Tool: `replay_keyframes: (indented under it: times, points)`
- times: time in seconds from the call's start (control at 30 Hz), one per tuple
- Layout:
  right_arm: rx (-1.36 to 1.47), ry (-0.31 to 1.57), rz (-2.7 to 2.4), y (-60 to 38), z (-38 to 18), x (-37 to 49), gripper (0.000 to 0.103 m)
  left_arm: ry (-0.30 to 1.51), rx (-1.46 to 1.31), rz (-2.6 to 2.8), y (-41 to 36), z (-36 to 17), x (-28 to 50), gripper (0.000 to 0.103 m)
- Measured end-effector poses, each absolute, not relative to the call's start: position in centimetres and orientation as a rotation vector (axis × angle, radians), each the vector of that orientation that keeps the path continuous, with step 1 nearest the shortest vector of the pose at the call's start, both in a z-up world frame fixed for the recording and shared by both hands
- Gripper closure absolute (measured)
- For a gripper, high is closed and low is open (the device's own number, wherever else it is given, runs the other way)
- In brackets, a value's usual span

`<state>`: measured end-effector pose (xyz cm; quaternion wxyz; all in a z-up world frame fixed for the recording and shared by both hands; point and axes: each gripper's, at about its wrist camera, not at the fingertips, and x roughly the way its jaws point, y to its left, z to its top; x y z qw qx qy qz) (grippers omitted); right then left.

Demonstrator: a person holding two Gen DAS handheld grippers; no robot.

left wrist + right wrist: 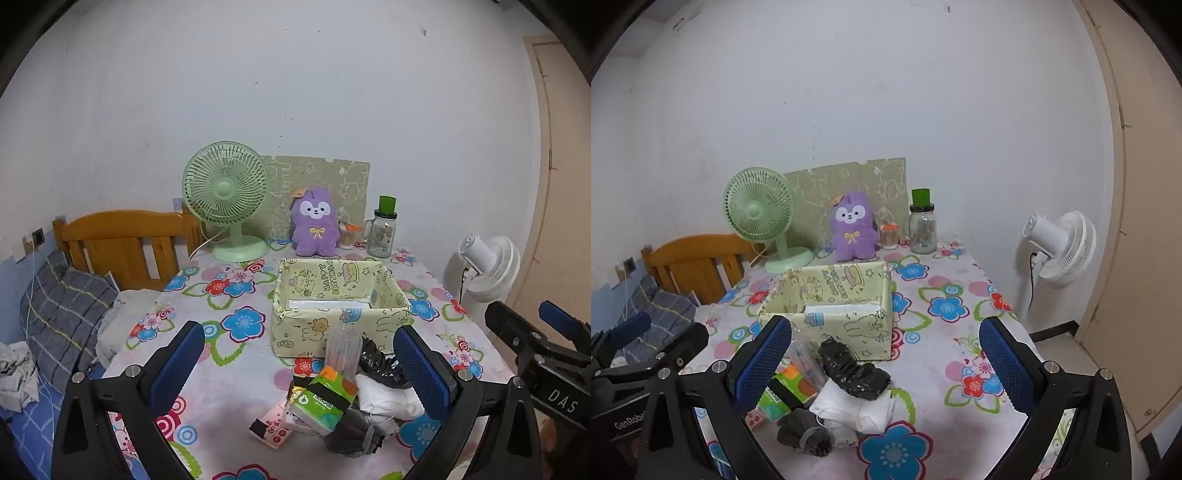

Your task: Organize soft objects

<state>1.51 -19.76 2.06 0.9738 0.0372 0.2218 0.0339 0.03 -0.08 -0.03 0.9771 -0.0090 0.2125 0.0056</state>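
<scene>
A pile of soft things lies on the flowered table in front of a pale yellow fabric box (334, 325) (849, 332): a green tissue pack (325, 400) (786, 395), a black plastic bag (380, 363) (855, 373), a white cloth (388, 398) (857, 406), a grey sock (351, 435) (805, 435) and a clear plastic pack (343, 349). The box holds something white. My left gripper (301, 369) is open and empty above the pile. My right gripper (886, 365) is open and empty, just right of the pile. A purple plush (314, 227) (854, 229) sits at the back.
A green desk fan (227, 206) (761, 218), a glass jar with green lid (382, 232) (922, 225) and a small cup (889, 234) stand along the back wall. A white floor fan (1060, 247) stands right of the table. A bed with pillow (62, 314) lies left.
</scene>
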Motion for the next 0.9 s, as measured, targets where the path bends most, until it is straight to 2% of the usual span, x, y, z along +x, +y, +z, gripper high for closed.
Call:
replay_keyframes:
  times: [0.9]
  points:
    - [0.071,0.496,0.077,-19.4,2.0,2.7,0.0,0.457,-0.062,0.009,0.6,-0.5,1.5,0.0]
